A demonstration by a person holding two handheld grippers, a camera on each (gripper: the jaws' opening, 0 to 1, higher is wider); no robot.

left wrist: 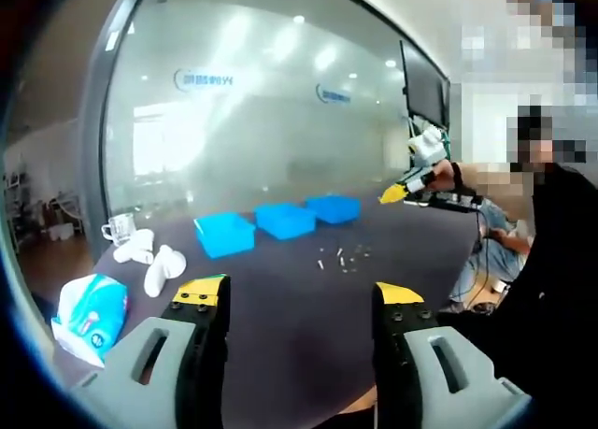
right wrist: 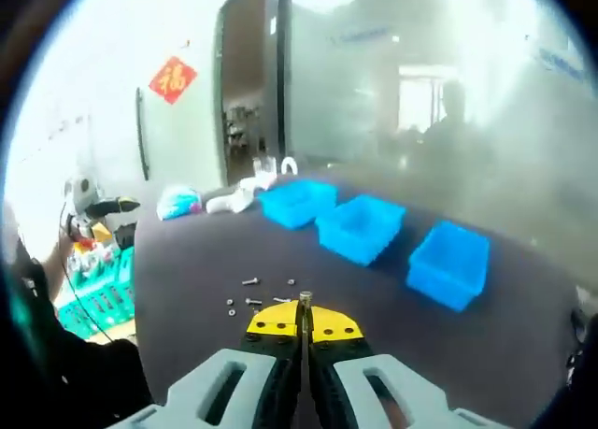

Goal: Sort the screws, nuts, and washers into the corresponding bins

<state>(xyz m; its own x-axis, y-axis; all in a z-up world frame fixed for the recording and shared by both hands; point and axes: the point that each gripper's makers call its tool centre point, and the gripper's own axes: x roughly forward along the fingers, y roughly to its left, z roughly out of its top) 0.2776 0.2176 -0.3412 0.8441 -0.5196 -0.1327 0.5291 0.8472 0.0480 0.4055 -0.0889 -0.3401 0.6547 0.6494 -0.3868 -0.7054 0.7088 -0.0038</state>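
Blue bins, left gripper view: three blue bins [left wrist: 280, 223] stand in a row on the far part of the dark desk [left wrist: 299, 326], close to a frosted glass wall [left wrist: 262, 121].
Loose hardware, left gripper view: small screws, nuts and washers [left wrist: 342, 258] lie scattered on the desk just in front of the bins, outside all three.
Left gripper: the left gripper [left wrist: 301, 303] hangs above the near edge of the desk with its yellow-tipped jaws spread wide and nothing between them.
Other gripper, left gripper view: the right gripper [left wrist: 400, 192] is at the right, raised above the desk beyond the hardware, held by a person in dark clothes [left wrist: 551, 289].
Side items: a tissue pack [left wrist: 91, 314] lies at the left near corner; white objects [left wrist: 149, 258] and a glass mug [left wrist: 118, 229] sit left of the bins.
Right gripper, right gripper view: the right gripper [right wrist: 304, 312] has its jaws pressed together on a small screw [right wrist: 305, 301] that stands up at the tips.
Hardware, right gripper view: a few loose pieces [right wrist: 250, 300] lie on the desk just left of the tips.
Bins, right gripper view: the three blue bins run in a diagonal row beyond the tips; contents cannot be told.
Wall: a red paper ornament [right wrist: 172, 78] hangs at the upper left.
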